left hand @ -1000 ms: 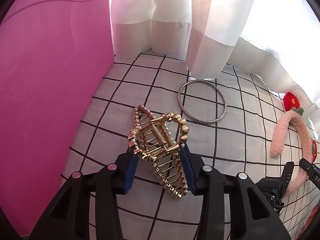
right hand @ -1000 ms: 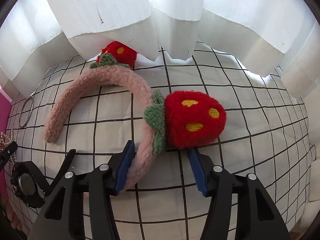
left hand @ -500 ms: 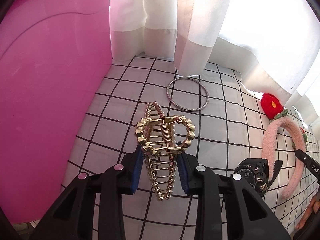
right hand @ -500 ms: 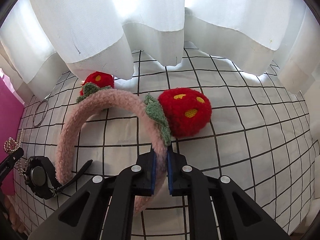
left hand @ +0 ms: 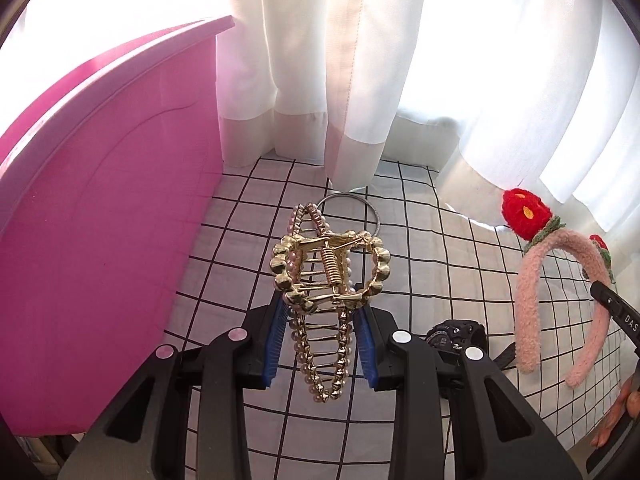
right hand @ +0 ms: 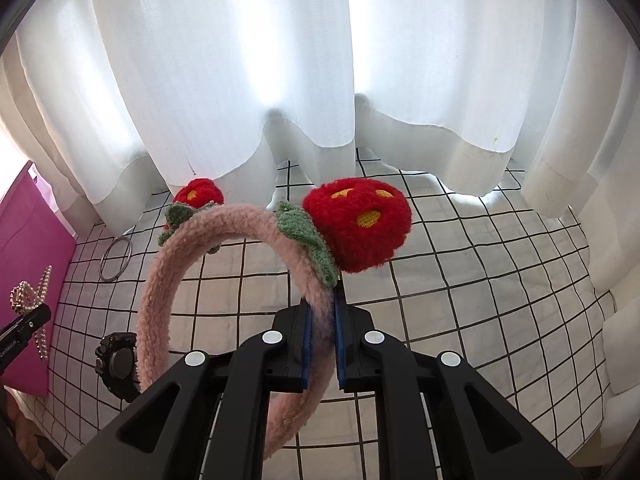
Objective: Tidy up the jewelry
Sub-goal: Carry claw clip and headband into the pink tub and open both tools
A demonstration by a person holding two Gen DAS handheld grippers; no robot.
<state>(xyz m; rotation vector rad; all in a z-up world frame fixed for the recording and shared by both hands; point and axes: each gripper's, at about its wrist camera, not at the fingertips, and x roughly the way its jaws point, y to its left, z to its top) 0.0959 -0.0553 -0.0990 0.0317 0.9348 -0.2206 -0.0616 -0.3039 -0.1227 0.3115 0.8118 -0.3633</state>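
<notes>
My left gripper (left hand: 320,320) is shut on a gold hair claw clip (left hand: 328,280) with pearl trim, held up off the checked cloth (left hand: 440,264). The blue pads squeeze the clip's lower toothed part. My right gripper (right hand: 322,320) is shut on a fuzzy pink headband (right hand: 168,280) that carries two red strawberry pompoms (right hand: 360,224), lifted above the cloth. The same headband (left hand: 532,300) shows at the right of the left wrist view. The clip (right hand: 28,296) appears at the left edge of the right wrist view.
A silver bangle (left hand: 372,216) and a black sport watch (left hand: 456,336) lie on the cloth. A tall pink box (left hand: 100,220) stands at the left. White curtains (right hand: 320,80) hang along the back edge. A person's fingers (left hand: 624,412) show at the lower right.
Both grippers closed on their items, the left on the clip and the right on the headband band, and both lifted them off the cloth. The pink box's top edge came into view.
</notes>
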